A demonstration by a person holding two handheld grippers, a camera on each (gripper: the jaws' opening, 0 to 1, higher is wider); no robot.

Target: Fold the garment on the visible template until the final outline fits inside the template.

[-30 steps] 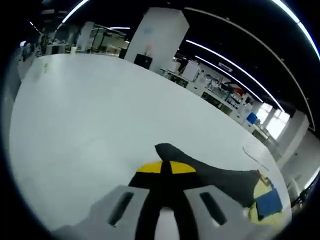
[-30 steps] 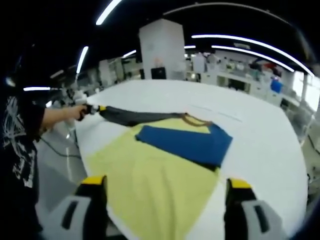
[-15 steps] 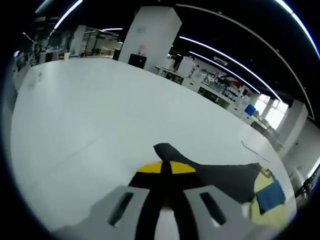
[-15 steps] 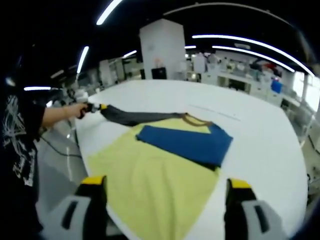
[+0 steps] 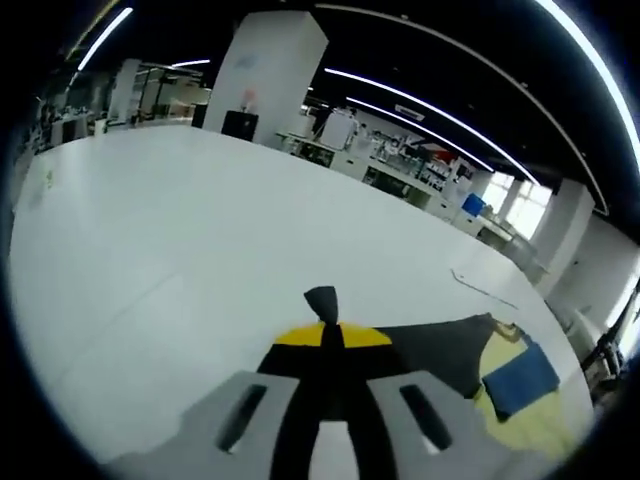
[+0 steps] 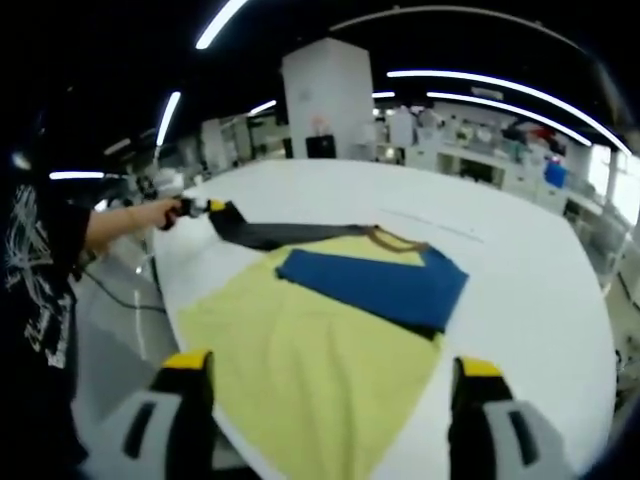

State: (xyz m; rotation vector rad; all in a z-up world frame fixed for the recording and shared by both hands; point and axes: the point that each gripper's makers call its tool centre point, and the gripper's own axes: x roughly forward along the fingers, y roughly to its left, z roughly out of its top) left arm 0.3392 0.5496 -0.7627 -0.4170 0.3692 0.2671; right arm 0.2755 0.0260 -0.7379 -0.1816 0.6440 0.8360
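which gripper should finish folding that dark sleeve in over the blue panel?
Left. The left gripper is already shut on the dark sleeve, stretched out past the yellow template. The right gripper hangs open at the template's near edge, holding nothing, away from the blue panel.

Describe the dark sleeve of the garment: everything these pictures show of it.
The dark sleeve is a long, charcoal-grey strip of soft fabric, pulled out straight from the garment's collar end across the white table. Its tip is pinched in the shut left gripper, a small flap poking past the yellow-tipped jaws in the left gripper view. Its inner end meets the yellow body beside the folded blue part.
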